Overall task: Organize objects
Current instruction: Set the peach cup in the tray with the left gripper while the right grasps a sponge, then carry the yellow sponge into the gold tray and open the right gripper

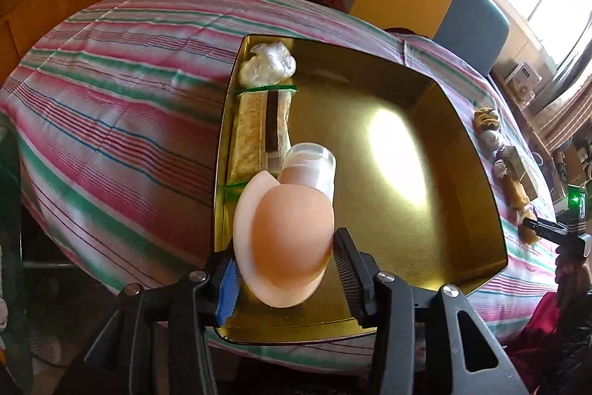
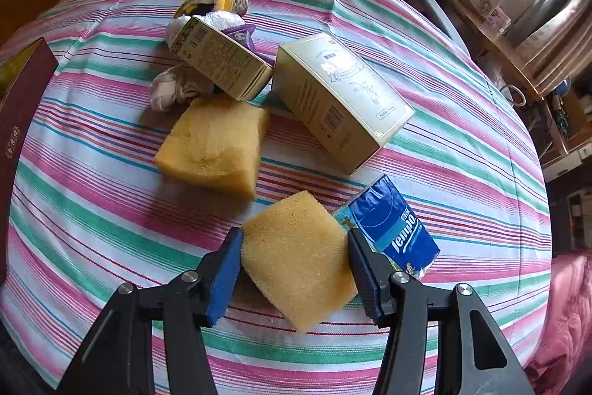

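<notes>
In the left wrist view, my left gripper point(image 1: 285, 269) hangs over the near left part of the golden tray point(image 1: 462, 143), which lies on the striped cloth point(image 1: 111, 91). Between my jaws is a peach-coloured bottle point(image 1: 292, 228) with a clear cap, pointing to the far side. The jaws are partly open. The right pad is at the bottle's side, but on the left I see a small gap, so I judge the hold is loose or already let go. A long wrapped packet point(image 1: 259, 132) with green ties lies along the left wall of the tray, and the bottle's cap is just beside it. To do this well, I should lay the bottle parallel to the packet, close to it, and open only when it rests on the tray floor, because it is round and may roll.

In the right wrist view, my right gripper point(image 2: 294, 265) is closed on the near yellow sponge point(image 2: 296, 258), both pads pressing its sides. A blue tissue pack point(image 2: 392, 232) is just beside the right finger. I should lift straight up so the pack is not dragged. A second sponge point(image 2: 214, 150) and two cream boxes point(image 2: 340, 99) wait farther away.
</notes>
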A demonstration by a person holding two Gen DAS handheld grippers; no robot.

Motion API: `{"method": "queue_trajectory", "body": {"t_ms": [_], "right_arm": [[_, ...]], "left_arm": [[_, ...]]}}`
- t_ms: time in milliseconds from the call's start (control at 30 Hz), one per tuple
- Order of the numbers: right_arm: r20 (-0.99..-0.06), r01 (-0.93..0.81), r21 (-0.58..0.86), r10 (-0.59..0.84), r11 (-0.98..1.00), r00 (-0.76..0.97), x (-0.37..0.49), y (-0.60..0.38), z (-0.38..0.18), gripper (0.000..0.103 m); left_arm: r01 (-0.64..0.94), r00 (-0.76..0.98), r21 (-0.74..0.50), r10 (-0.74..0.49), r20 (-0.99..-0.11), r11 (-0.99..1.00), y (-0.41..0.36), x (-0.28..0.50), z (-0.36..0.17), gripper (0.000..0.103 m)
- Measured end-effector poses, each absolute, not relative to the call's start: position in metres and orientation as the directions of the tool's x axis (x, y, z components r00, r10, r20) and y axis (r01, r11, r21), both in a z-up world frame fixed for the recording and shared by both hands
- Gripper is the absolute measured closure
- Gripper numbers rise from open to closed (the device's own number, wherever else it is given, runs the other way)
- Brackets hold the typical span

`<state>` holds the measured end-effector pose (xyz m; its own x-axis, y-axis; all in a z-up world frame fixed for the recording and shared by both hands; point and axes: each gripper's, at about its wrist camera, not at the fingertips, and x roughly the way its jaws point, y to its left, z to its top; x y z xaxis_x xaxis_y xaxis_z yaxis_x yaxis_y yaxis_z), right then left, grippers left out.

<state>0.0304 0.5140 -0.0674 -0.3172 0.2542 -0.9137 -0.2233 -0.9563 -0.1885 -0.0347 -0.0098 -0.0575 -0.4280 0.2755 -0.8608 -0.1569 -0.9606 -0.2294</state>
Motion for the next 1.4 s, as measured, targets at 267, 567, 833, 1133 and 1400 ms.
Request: {"method": "queue_trajectory", "body": {"t_ms": [267,567,833,1133,1400], "right_arm": [[-0.913,-0.232,-0.173,0.244,-0.957,-0.327,0.030,0.516,-0.065,0.049],[-0.901,-0.273,-0.097,0.201,-0.957,-0.386,0.031,0.522,-0.052,0.051],[-0.831,-0.318,0.037,0.147,-0.947,-0.536,0.038,0.510,-0.013,0.051],[-0.756,0.003,0.168,-0.131,-0.986,-0.641,0.019,0.364,0.029,0.050],[-0.810,0.258,0.177,-0.290,-0.950,-0.510,-0.009,0.230,0.000,0.049]], "left_arm": [[-0.159,-0.474,-0.189,0.243,-0.846,-0.969,-0.010,-0.024,-0.039,0.052],[-0.158,-0.585,-0.112,0.184,-0.790,-0.981,-0.005,-0.019,-0.014,0.052],[-0.184,-0.622,-0.078,0.178,-0.762,-0.980,0.002,-0.017,-0.009,0.052],[-0.164,-0.629,-0.053,0.146,-0.764,-0.985,-0.002,-0.016,-0.015,0.052],[-0.137,-0.620,-0.087,0.154,-0.769,-0.987,-0.016,-0.016,-0.022,0.052]]}}
